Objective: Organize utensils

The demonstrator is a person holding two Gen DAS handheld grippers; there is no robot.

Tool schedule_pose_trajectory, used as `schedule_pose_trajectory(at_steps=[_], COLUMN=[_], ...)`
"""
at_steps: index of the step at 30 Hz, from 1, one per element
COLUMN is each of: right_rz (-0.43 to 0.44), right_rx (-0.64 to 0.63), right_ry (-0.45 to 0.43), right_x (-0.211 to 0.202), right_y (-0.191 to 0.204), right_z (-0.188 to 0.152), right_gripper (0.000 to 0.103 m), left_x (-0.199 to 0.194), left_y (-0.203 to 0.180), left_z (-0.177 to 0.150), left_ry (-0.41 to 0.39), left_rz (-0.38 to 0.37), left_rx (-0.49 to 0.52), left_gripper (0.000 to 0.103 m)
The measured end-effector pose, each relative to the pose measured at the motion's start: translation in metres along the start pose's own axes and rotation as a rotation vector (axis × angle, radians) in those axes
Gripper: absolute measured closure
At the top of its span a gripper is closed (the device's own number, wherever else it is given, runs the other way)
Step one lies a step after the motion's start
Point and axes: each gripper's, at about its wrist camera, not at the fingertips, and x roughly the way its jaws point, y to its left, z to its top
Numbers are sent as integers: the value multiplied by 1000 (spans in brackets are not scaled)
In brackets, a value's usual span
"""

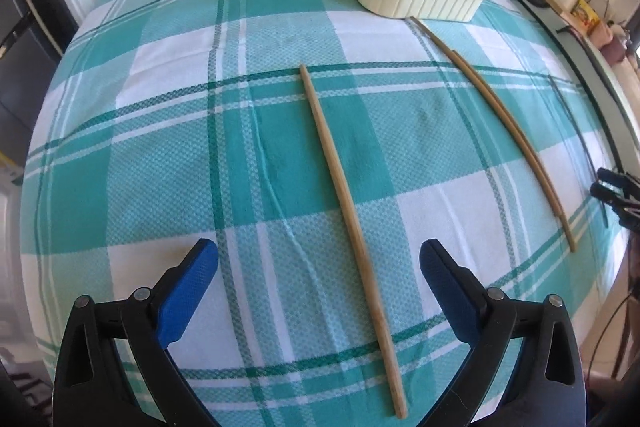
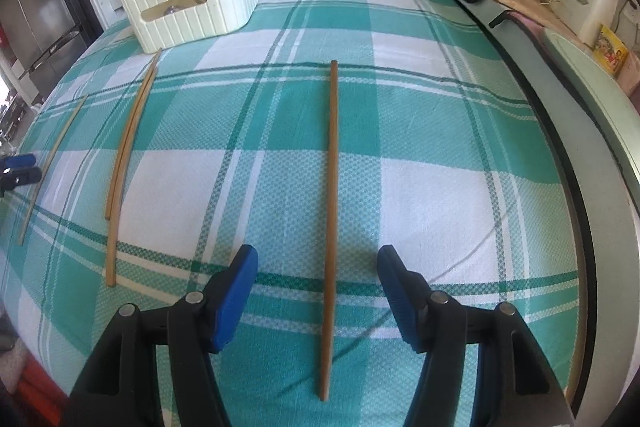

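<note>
Both grippers are hovering open above the checked cloth. Left gripper is straddling one chopstick; right gripper is straddling another chopstick, pads clear of the wood. Before closing, each should be descending squarely, keeping its stick centred. Beyond, two paired chopsticks are lying near the cream holder.

Four chopsticks on cloth, pair touching, w/ holder box behind
</note>
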Motion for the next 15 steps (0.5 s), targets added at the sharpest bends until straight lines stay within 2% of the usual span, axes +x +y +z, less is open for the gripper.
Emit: schedule_pose_trajectory(at_steps=[1, 4, 6, 7, 10, 12, 13, 14, 15], right_rz=[11, 16, 12, -5, 2, 7, 3, -12, -19], right_rx=[-9, -18, -48, -69, -69, -45, -42, -35, -25], right_ry=[26, 85, 109, 113, 123, 120, 118, 110, 99], right_x=[1, 9, 19, 23, 38, 45, 49, 51, 53], right_y=[-1, -5, -4, -2, 0, 0, 1, 2, 3], right_z=[4, 22, 38, 47, 77, 95, 103, 109, 114], right_gripper=[40, 40, 46, 52, 57, 60, 72, 77, 83], left_x=[5, 16, 19, 21, 27, 27, 26, 25, 25], left_y=[0, -5, -8, -9, -9, -11, -14, -17, -20], left_z=[7, 24, 36, 43, 61, 70, 74, 77, 80], left_ry=[19, 45, 57, 66, 89, 90, 84, 81, 75], left_rz=[10, 71, 65, 70, 66, 68, 73, 64, 64], left_rx=[12, 80, 100, 109, 109, 92, 90, 87, 85], left_gripper=[10, 11, 14, 15, 23, 37, 50, 68, 80])
